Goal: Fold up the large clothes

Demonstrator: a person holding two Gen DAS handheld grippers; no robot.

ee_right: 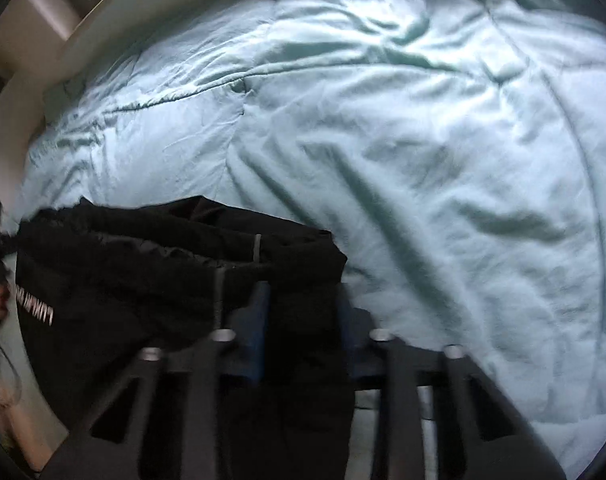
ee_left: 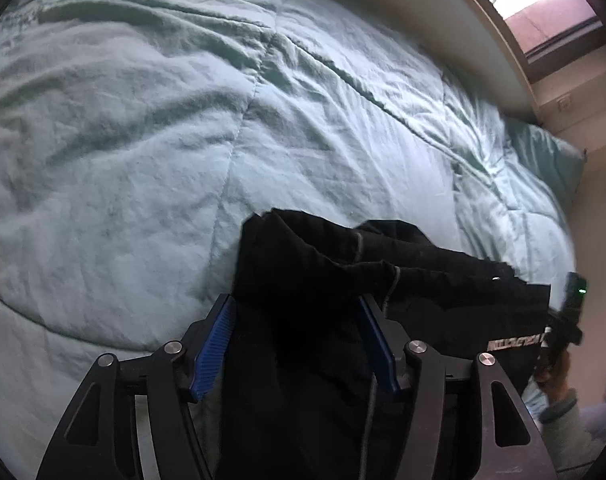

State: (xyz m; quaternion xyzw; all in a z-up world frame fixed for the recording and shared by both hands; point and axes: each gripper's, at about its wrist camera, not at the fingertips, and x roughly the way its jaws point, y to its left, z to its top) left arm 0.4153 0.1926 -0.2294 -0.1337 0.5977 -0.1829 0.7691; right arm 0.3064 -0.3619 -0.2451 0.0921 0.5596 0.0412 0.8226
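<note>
A black garment with a white printed band hangs stretched between both grippers above the bed. My left gripper is shut on its left end, cloth bunched between the blue pads. My right gripper is shut on the other end of the garment; this view is blurred. The right gripper also shows at the right edge of the left wrist view, held by a hand.
A wrinkled pale teal quilt covers the bed and fills both views. A teal pillow lies at the far right. A pale wall and a window run along the bed's far side.
</note>
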